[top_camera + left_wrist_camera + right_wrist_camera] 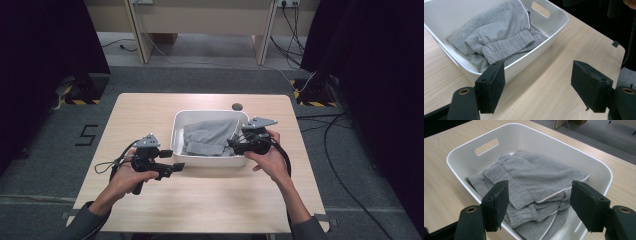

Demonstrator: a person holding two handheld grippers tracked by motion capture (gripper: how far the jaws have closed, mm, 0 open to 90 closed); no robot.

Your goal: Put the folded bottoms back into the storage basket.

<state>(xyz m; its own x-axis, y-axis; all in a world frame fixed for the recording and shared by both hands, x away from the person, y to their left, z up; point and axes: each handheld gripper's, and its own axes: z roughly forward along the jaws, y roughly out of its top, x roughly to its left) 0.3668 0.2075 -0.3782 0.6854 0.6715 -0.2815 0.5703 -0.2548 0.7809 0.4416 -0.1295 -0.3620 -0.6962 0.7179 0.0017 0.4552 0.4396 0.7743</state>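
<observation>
A white plastic tub [178, 131] stands mid-table with a crumpled grey garment [209, 135] inside; the garment has an elastic waistband [509, 47] and white piping [560, 192]. My left gripper [171, 160] is held just off the tub's front left corner, open, with bare table between its pads [492, 87]. My right gripper [235, 144] hovers at the tub's right rim, open, its jaws spread above the garment [541, 177] without touching it. The tub [461, 152] has cut-out handles [486, 146] at both ends.
The light wooden table [200, 200] has free room in front and to the left. A small dark disc [237, 106] lies behind the tub. Black curtains flank the table; cables run over the floor at the right, and a dark tape mark [615, 44] sits near the table corner.
</observation>
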